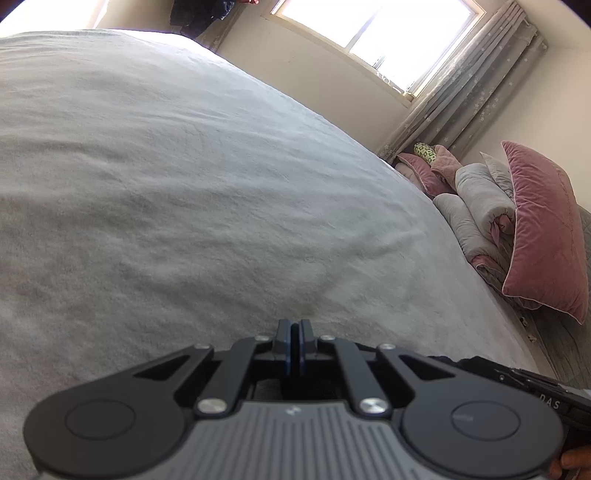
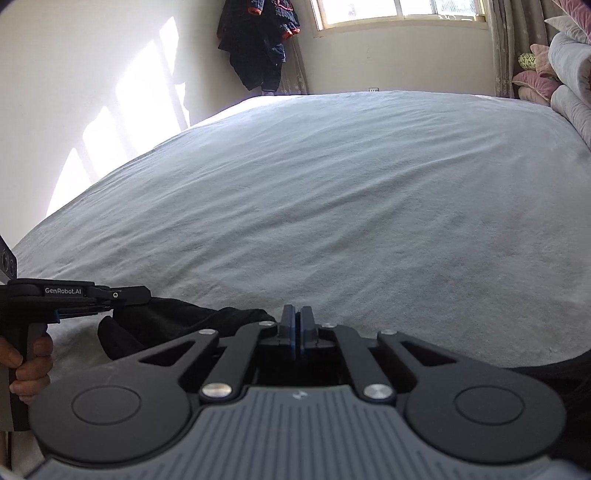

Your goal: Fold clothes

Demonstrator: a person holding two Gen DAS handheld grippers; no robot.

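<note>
Garment (image 2: pixel 177 325) black, bunched on bed (image 2: pixel 332 203) between both closed tongs

Big bed (image 2: pixel 332 203) fills most of both views. Up at its right end there's a pile of pillows (image 1: pixel 546 229) and rolled quilts (image 1: pixel 480 206), with a window (image 1: pixel 373 29) behind them. A garment (image 2: pixel 173 325) lies at the near edge, left gripper (image 2: pixel 142 293) on it, I think. Clothes (image 2: pixel 258 40) hang in the far corner.
</note>
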